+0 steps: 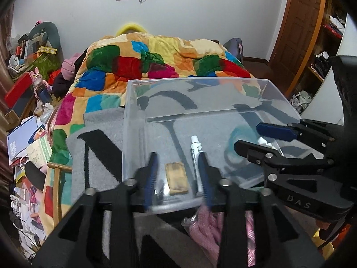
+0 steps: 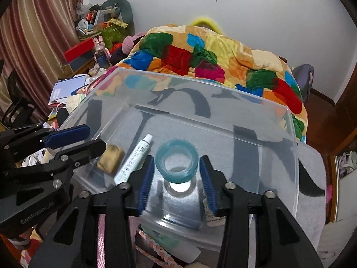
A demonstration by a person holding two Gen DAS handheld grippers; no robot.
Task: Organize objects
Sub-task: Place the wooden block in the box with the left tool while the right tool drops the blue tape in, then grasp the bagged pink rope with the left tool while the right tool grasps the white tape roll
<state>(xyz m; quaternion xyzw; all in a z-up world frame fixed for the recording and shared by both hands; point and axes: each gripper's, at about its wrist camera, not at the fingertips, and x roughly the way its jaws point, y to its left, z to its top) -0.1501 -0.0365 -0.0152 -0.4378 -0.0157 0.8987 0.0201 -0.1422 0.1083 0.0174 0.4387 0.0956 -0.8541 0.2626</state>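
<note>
1. Evidently, the clear plastic bin (image 2: pixel 279 138) served as the collecting place, resting on a grey blanket (image 1: pixel 100 122) so both grippers could reach it.
2. Inside the bin lay a teal tape ring (image 2: pixel 177 163), a white tube (image 2: pixel 133 160) just left of it, and a tan block (image 2: pixel 111 159) further left.
3. The right gripper (image 2: pixel 176 178) hovered at the bin's near wall with its fingers apart, flanking the ring and holding nothing.
4. The left gripper (image 1: pixel 178 176) hung likewise at the bin's near edge, fingers spread and empty, the block between them, probably after a release.
5. Pink cords (image 1: pixel 207 227) lay outside the bin, seemingly unsorted.
</note>
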